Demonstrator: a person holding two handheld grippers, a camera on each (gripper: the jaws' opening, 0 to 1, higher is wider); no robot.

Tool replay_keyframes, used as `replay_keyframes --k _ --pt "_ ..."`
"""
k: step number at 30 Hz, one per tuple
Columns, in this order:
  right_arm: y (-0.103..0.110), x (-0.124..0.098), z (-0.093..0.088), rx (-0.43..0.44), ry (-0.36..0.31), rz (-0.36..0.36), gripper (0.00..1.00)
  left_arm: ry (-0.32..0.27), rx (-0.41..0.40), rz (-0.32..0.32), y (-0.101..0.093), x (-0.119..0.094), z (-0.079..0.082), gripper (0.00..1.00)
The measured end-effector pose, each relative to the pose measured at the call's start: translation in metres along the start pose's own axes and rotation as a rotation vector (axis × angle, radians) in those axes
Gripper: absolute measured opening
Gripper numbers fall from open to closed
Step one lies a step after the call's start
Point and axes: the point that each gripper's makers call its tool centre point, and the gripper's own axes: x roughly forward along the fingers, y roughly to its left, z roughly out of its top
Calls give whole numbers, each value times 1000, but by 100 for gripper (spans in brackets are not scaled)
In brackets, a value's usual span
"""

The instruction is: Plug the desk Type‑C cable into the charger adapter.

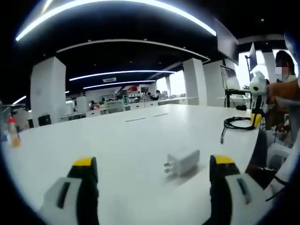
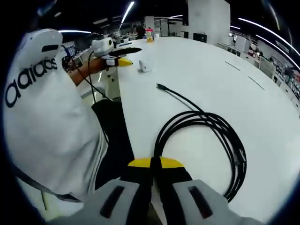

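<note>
The white charger adapter (image 1: 183, 162) lies on the white table (image 1: 140, 136), prongs to the left, just past my left gripper (image 1: 153, 161) and nearer its right jaw. That gripper's yellow-tipped jaws stand wide open and hold nothing. The black Type-C cable (image 2: 206, 140) lies coiled on the table, its plug end (image 2: 160, 86) stretched toward the adapter (image 2: 145, 65). My right gripper (image 2: 154, 162) is shut, its tips at the coil's near edge; I cannot tell if they pinch the cable. The left gripper (image 2: 112, 58) hovers by the adapter. The cable (image 1: 239, 123) and right gripper (image 1: 257, 117) sit at far right.
A person in a white shirt (image 2: 47, 126) stands at the table's edge (image 2: 124, 136) between the two grippers. A small bottle (image 1: 13, 131) stands at the far end of the table. Office desks and pillars lie beyond.
</note>
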Motion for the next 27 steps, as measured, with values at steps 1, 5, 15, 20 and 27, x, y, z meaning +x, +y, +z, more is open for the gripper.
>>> replay_keyframes --k 1,5,15,20,27 --pt "2 0 -1 0 0 3 2 0 -1 0 0 0 0 100" --pt "5 -1 -1 -1 -2 8 2 -1 3 -5 0 1 0 99" --pt "13 -2 -5 -18 8 19 3 -17 -6 -16 -2 2 0 96" --pt "13 -2 -6 -43 7 11 12 -24 -8 -23 -3 2 1 96" --pt "6 -6 10 -47 -59 -17 17 -3 15 -40 -4 2 -3 94"
